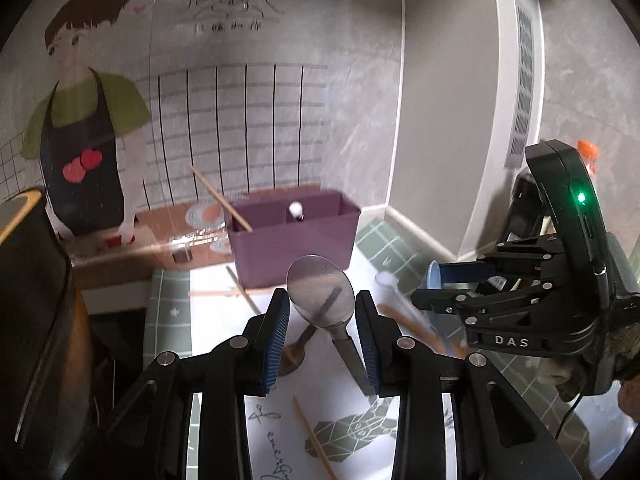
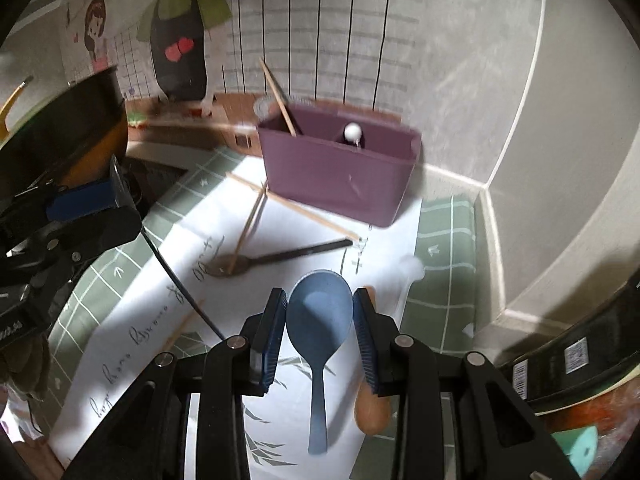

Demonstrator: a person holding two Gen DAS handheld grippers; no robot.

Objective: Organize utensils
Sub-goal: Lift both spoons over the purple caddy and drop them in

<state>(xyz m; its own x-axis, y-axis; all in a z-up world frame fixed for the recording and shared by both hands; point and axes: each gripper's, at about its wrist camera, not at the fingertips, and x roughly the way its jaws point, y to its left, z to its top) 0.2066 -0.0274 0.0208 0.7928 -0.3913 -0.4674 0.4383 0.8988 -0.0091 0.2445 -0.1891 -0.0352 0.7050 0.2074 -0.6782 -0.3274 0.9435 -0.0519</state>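
Both grippers carry a utensil above the white printed mat (image 2: pixel 320 224). The left gripper (image 1: pixel 322 312) has its jaws clamped on the bowl of a shiny metal spoon with a dark handle (image 1: pixel 320 292), the handle hanging down toward the mat. The right gripper (image 2: pixel 320 316) has its jaws clamped on the bowl of a matte blue plastic rice spoon (image 2: pixel 320 312), handle trailing below.

The target, a purple rectangular plastic bin (image 2: pixel 340 176), stands at the far edge of the mat, near the wall corner.

Step in hand, as judged: carry both spoons to the bin and drop them in. To do it well:
- clear the near rim before lowering, since each handle hangs well below the pads;
- approach one gripper at a time, as the two are close beside each other;
- tip handle-first into the bin, away from the leaning chopstick (image 2: pixel 278 98).

Count:
- held spoons: 2
- metal spoon lying on the mat (image 2: pixel 280 258): 1
- wooden chopsticks loose on the mat: at least 3; blur hides more
- chopstick in the bin: 1
- white round-topped item in the bin (image 2: pixel 353 133): 1
- wooden spoon beside the right pad (image 2: pixel 372 408): 1
- white utensil on the mat, blurred (image 2: pixel 412 270): 1
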